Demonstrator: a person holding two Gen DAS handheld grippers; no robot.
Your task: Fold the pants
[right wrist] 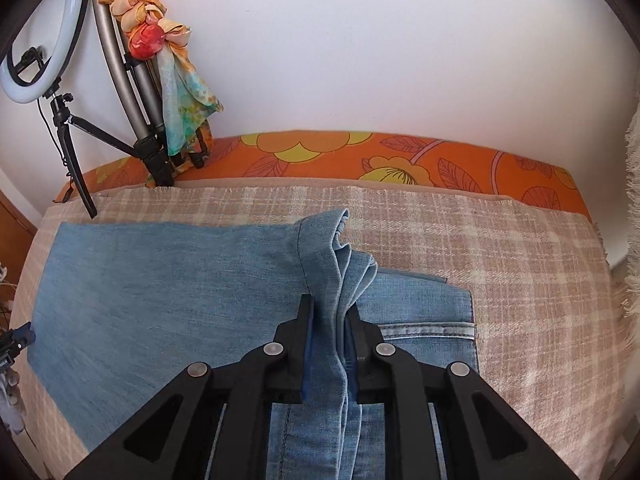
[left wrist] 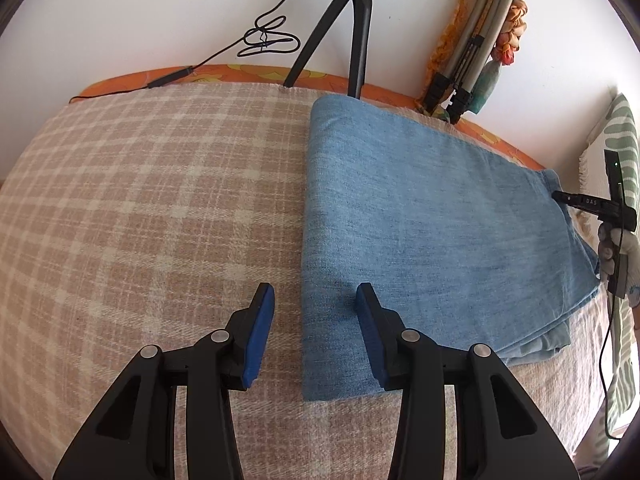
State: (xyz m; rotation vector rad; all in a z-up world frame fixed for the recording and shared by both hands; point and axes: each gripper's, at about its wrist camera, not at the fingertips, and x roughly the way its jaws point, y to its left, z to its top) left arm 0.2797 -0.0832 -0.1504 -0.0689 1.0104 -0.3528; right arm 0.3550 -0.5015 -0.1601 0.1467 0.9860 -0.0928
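Note:
Blue denim pants lie folded flat on a beige plaid blanket. My left gripper is open and empty, just above the pants' folded left edge near the front. My right gripper is shut on the bunched hem ends of the pants, which stand up between its fingers over the waist part. The right gripper also shows in the left wrist view, at the far right end of the pants.
A black tripod with a cable stands at the blanket's back edge. A folded silver tripod with a scarf leans in the corner. A ring light is at the left. An orange flowered mattress edge meets the white wall.

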